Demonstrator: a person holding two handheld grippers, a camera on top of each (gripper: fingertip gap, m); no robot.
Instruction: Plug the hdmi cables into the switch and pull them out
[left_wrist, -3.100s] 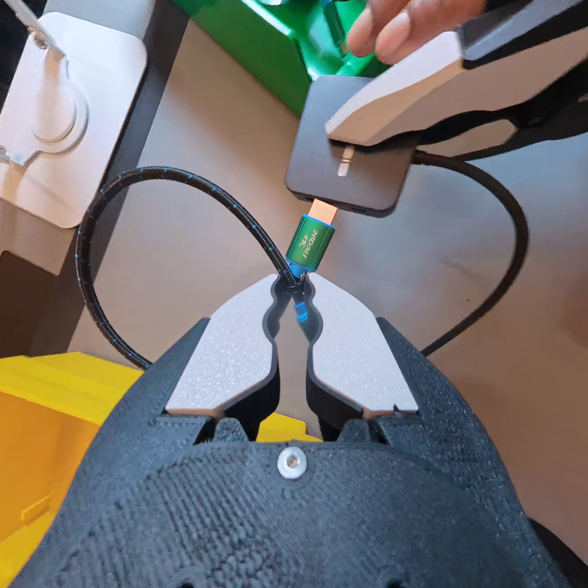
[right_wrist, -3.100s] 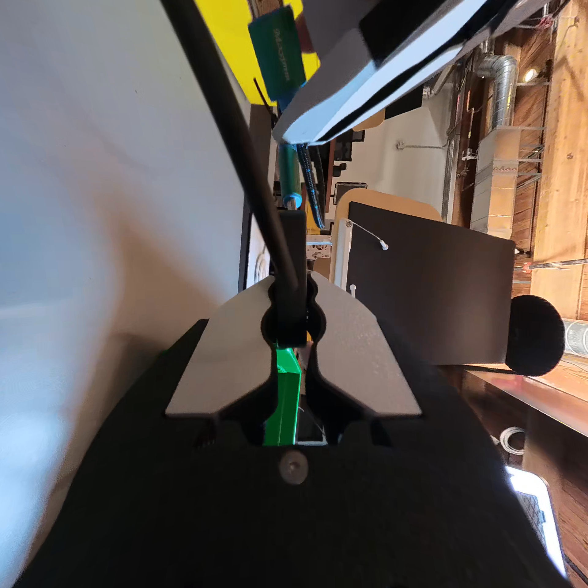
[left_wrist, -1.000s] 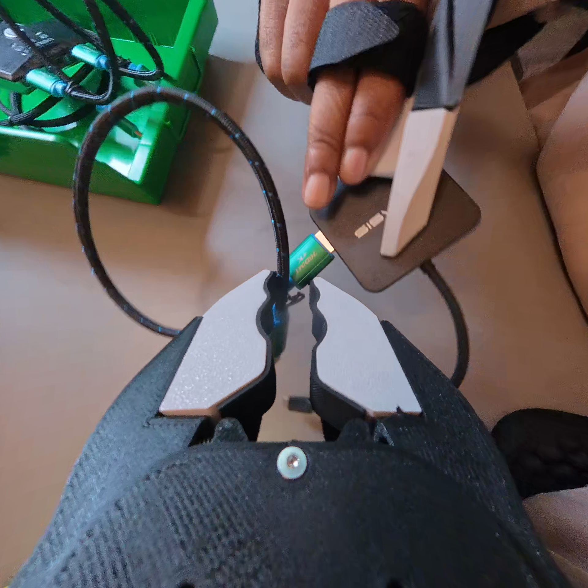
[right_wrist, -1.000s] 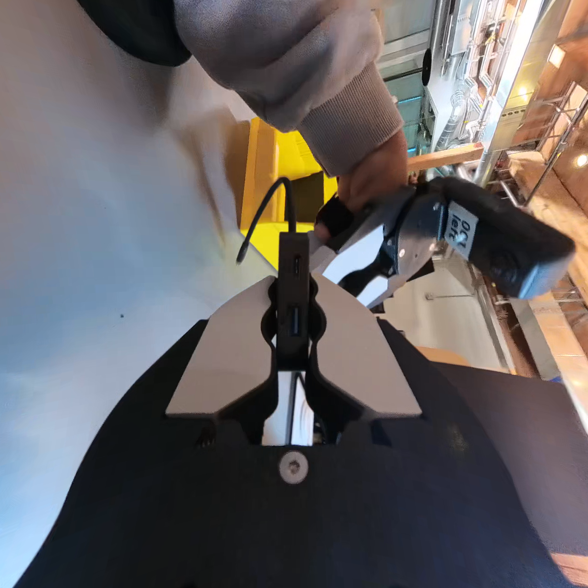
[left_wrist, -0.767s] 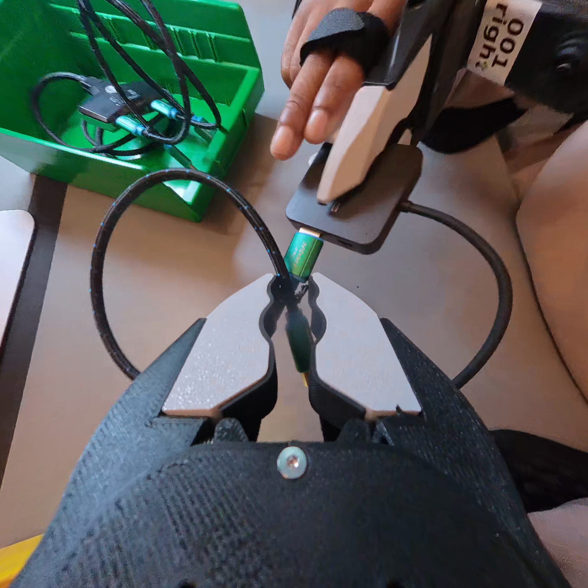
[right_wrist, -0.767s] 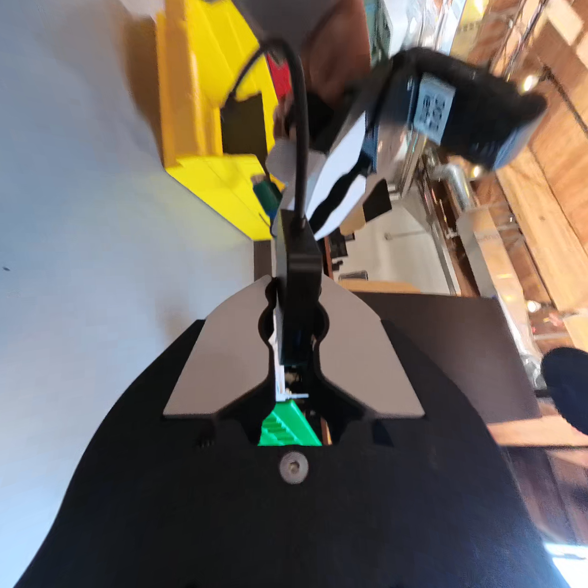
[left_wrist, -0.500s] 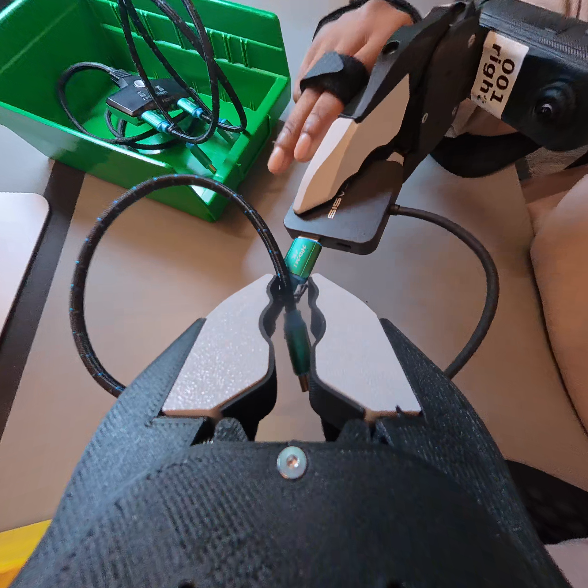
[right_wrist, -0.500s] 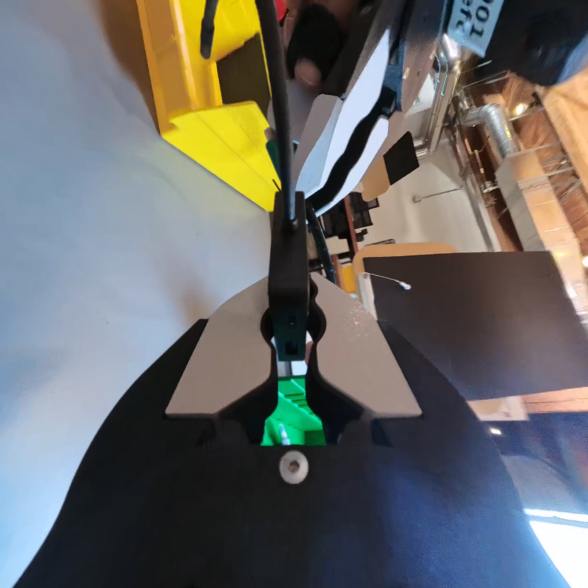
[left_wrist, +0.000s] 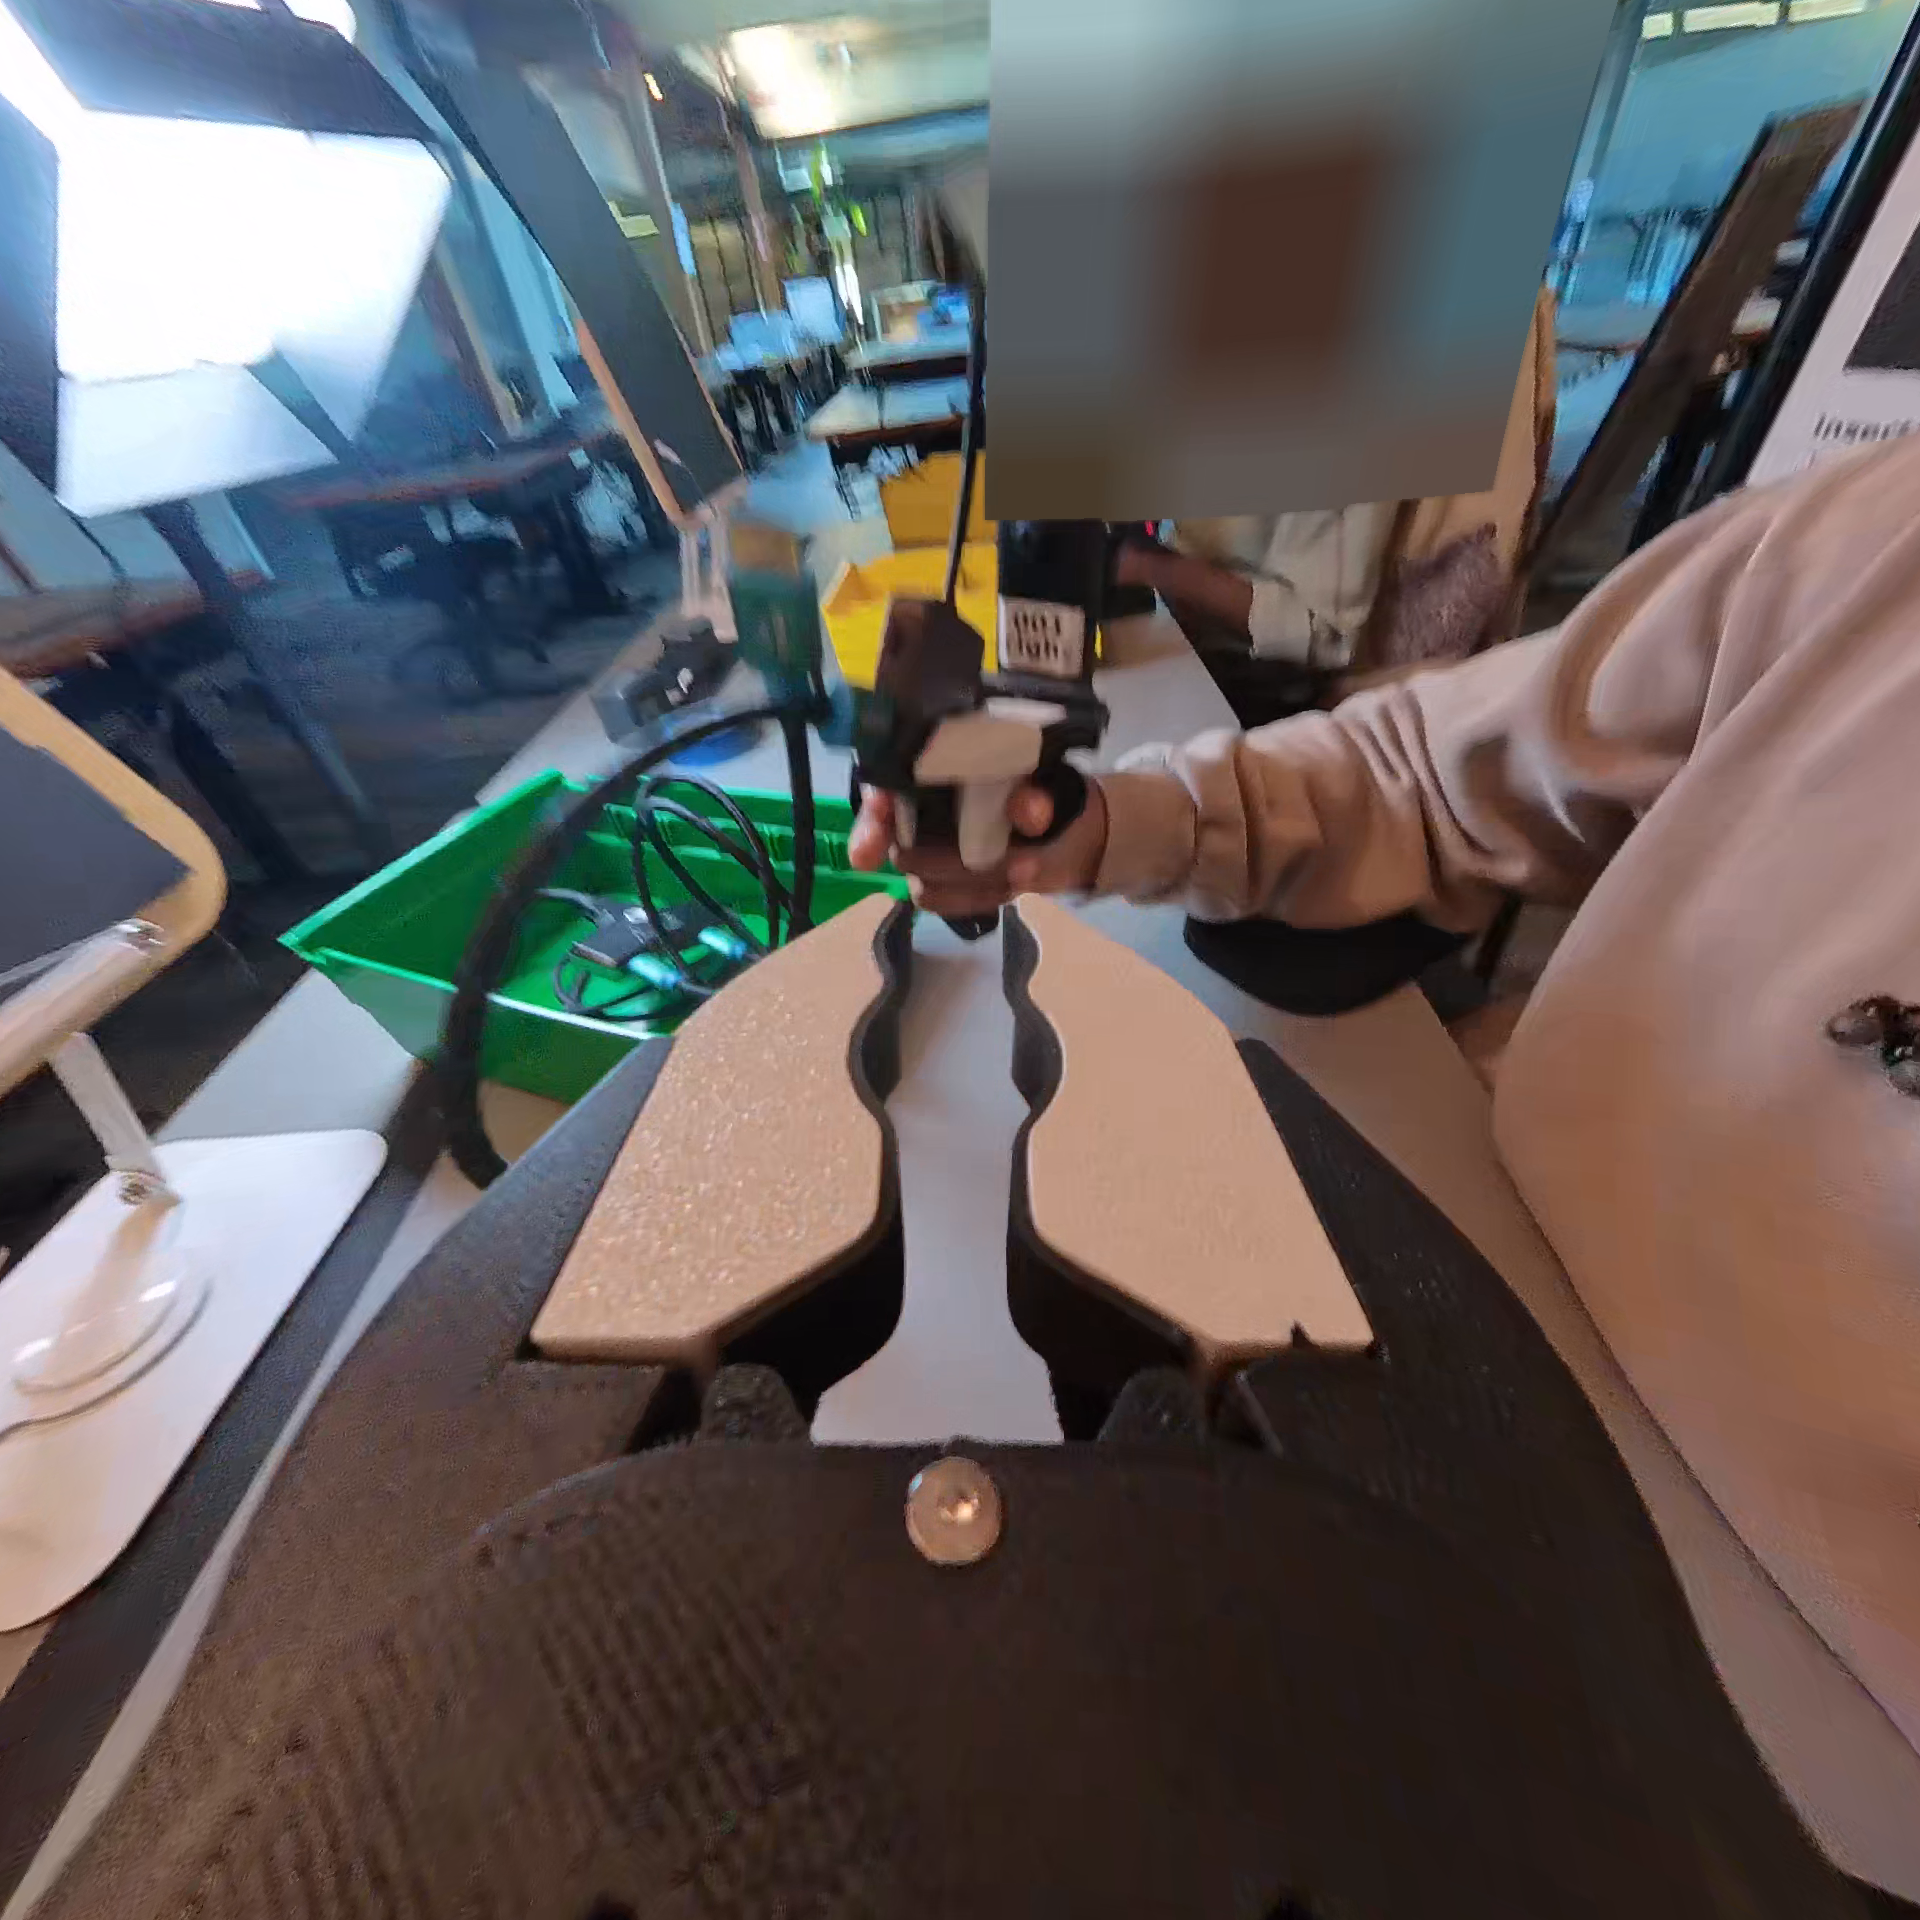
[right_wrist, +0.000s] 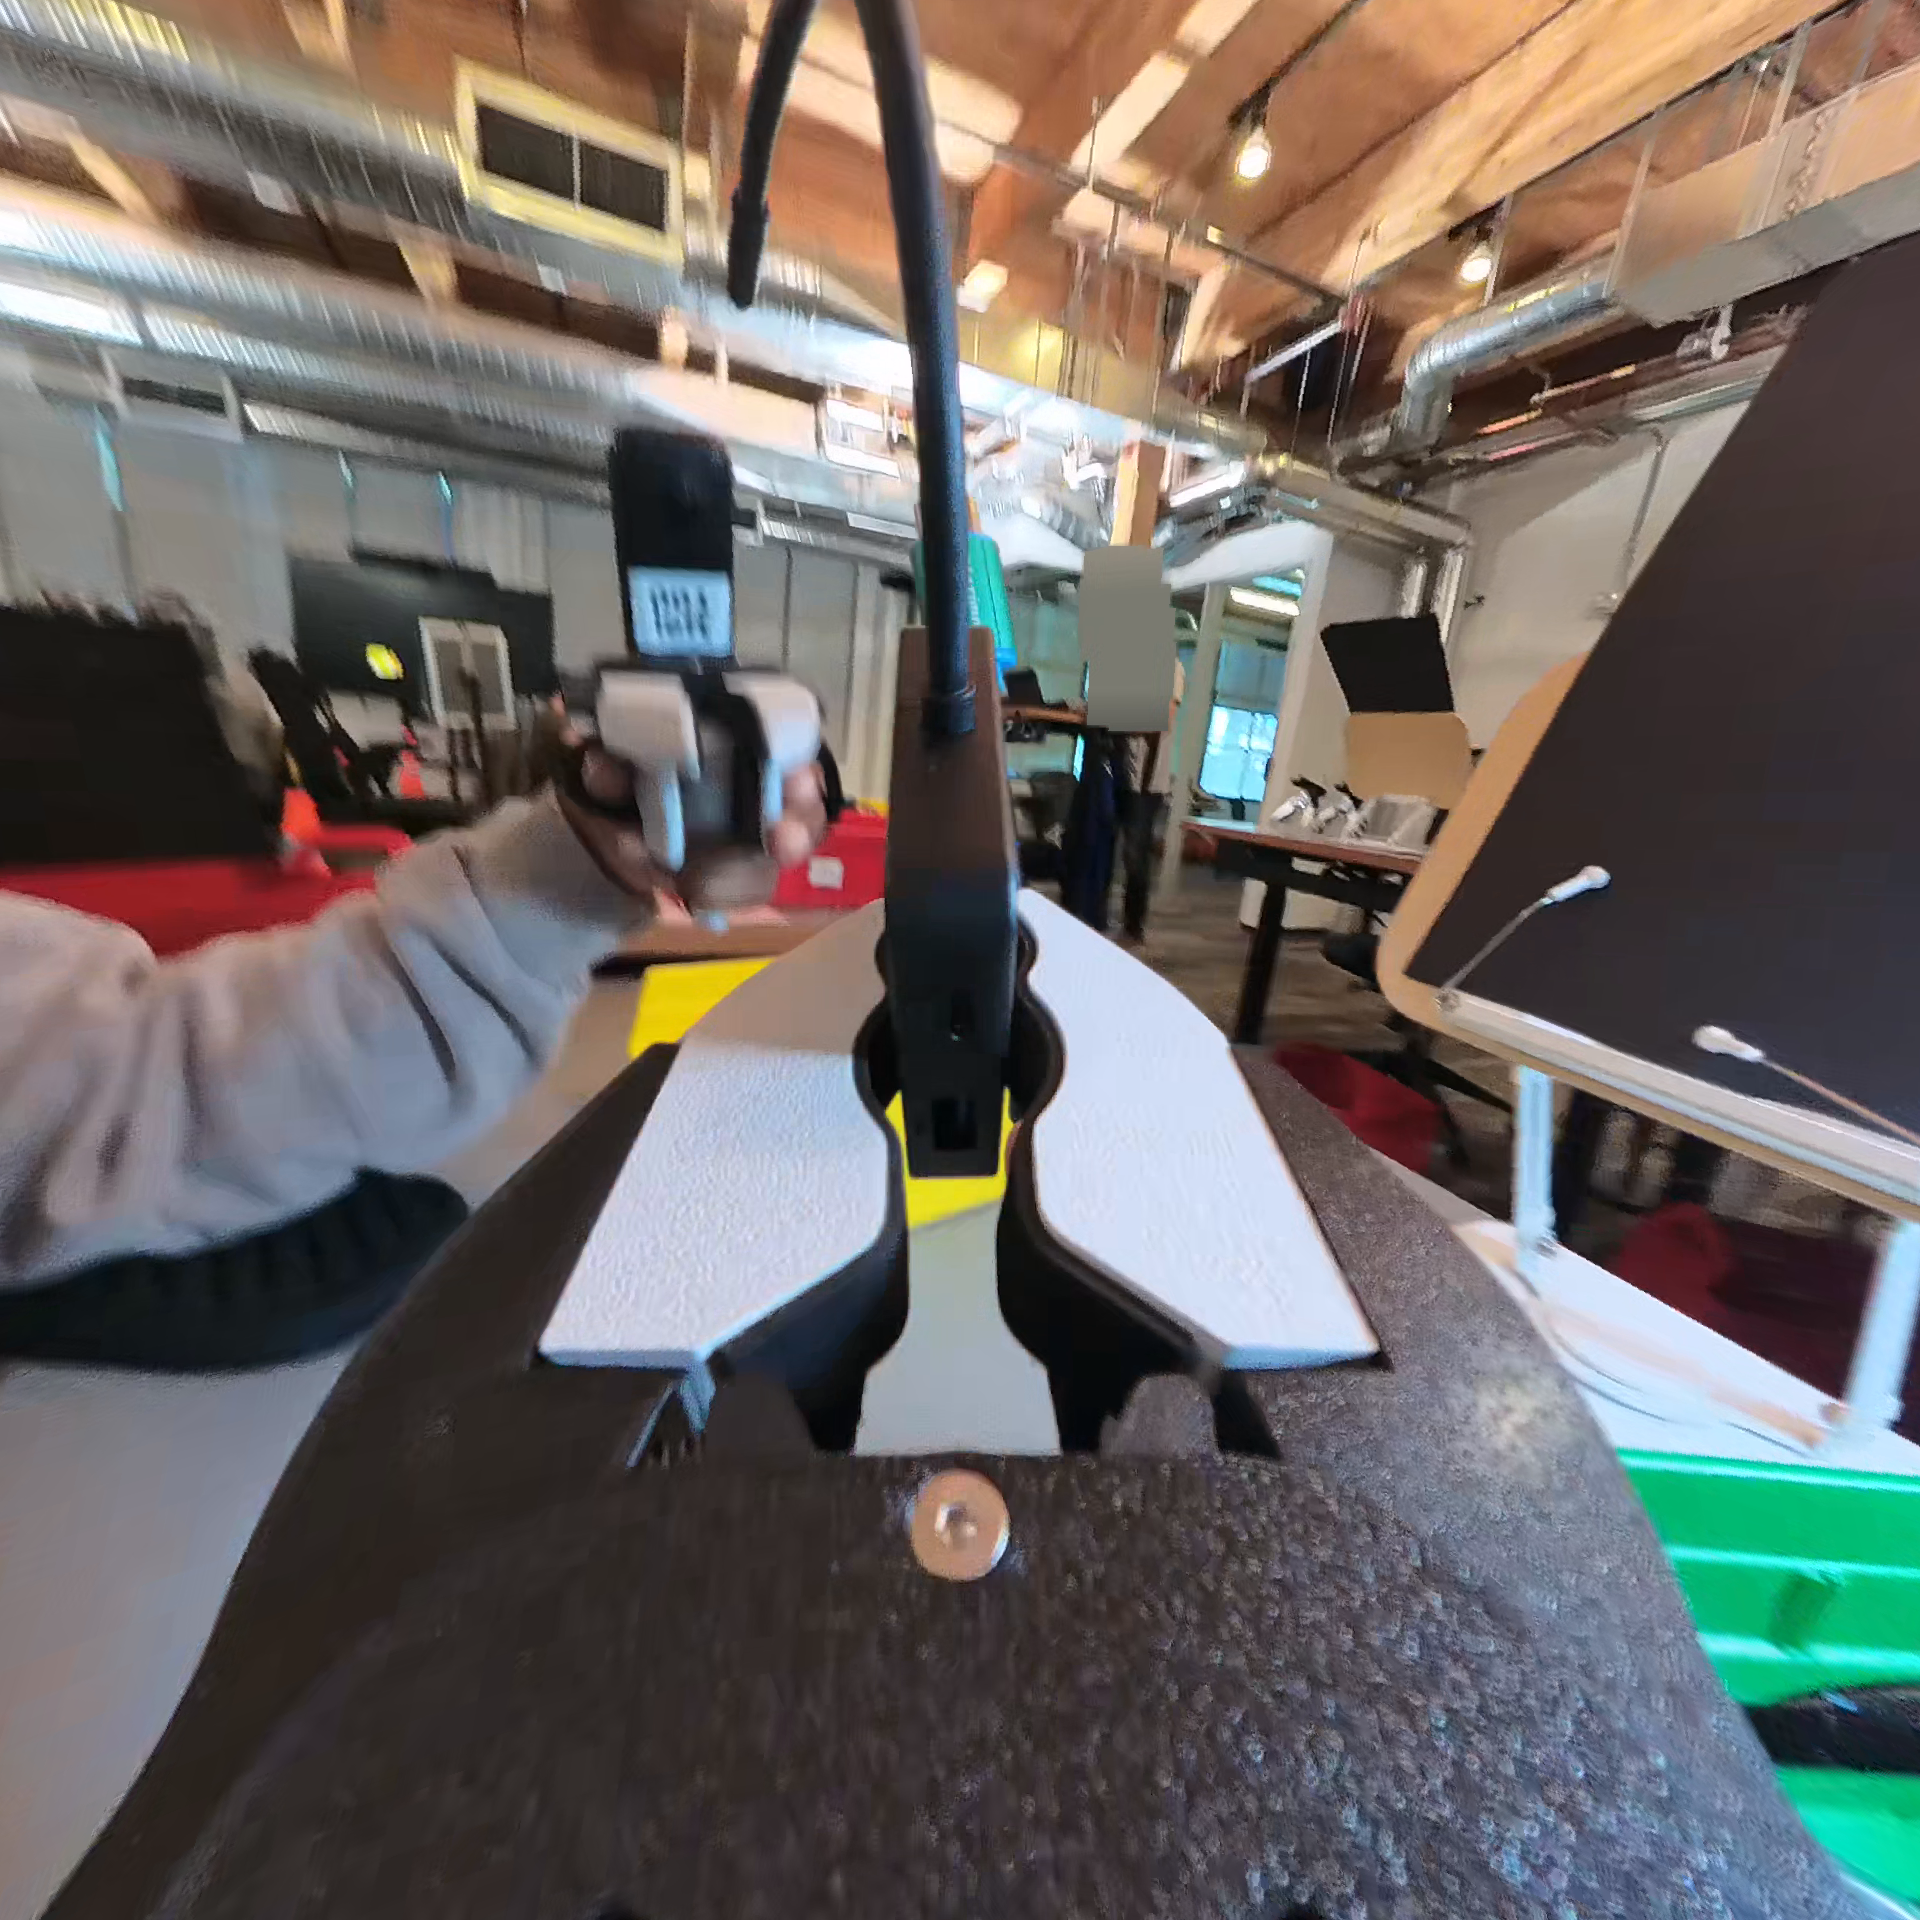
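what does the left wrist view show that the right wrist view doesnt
Only the left wrist view: the inside of the green bin, with coiled cables, and the braided cable looping down from the green plug. Only the right wrist view: the ports on the edge of the switch, clamped in the right gripper. Both: the switch, the plug, the bin and the open, empty left gripper.

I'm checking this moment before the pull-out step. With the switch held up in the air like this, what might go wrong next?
1. The left gripper is open and empty, so the braided HDMI cable seems to hang only from its green plug at the switch; its weight may tug the plug askew or loose.
2. The cable droops by the green bin and may snag its rim.
3. The right gripper pinches the switch edge-on, so it may pivot.
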